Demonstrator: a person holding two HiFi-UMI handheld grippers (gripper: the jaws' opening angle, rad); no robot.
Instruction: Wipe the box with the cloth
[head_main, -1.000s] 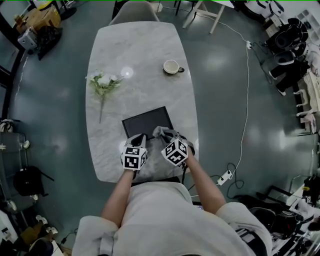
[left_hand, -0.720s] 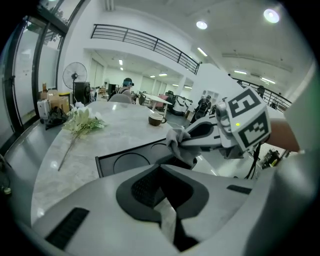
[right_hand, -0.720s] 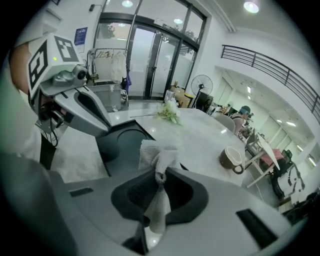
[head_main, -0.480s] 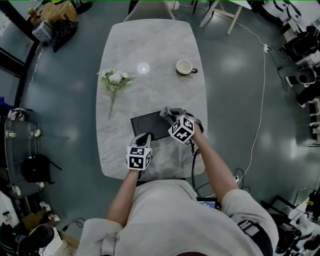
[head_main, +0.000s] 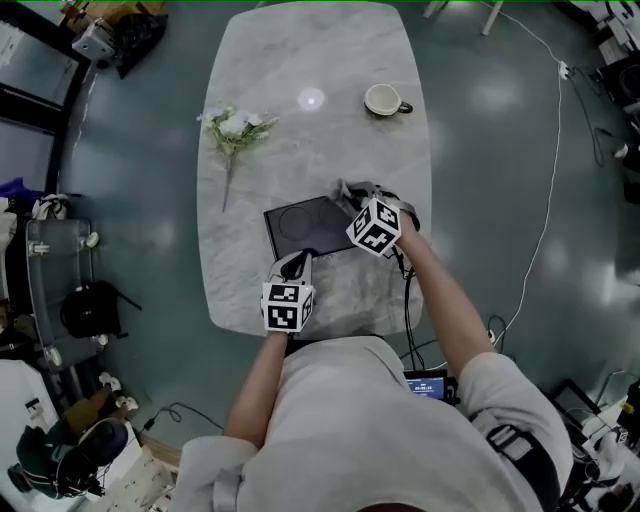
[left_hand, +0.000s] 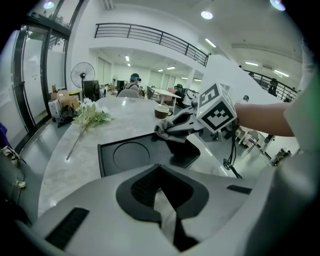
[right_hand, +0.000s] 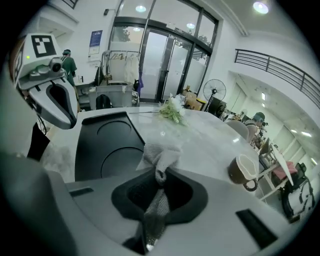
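A flat black box (head_main: 308, 227) with round imprints lies on the marble table (head_main: 320, 140) near its front edge. My right gripper (head_main: 358, 200) is shut on a grey cloth (head_main: 350, 191), which rests at the box's far right corner. In the right gripper view the cloth (right_hand: 160, 154) bunches out of the jaws over the box (right_hand: 102, 145). My left gripper (head_main: 296, 265) sits at the box's near edge with its jaws shut; nothing shows between them. From the left gripper view (left_hand: 160, 172) the box (left_hand: 132, 156) and the right gripper (left_hand: 172, 127) with the cloth (left_hand: 167, 132) are visible.
A sprig of white flowers (head_main: 236, 128) lies at the table's left. A cup (head_main: 383, 100) stands at the far right. A cable (head_main: 552, 200) runs over the floor to the right, and a glass shelf (head_main: 55, 270) stands to the left.
My right gripper has carried the cloth away from me, from the box's near right edge to its far right corner. The left gripper has stayed at the near edge.
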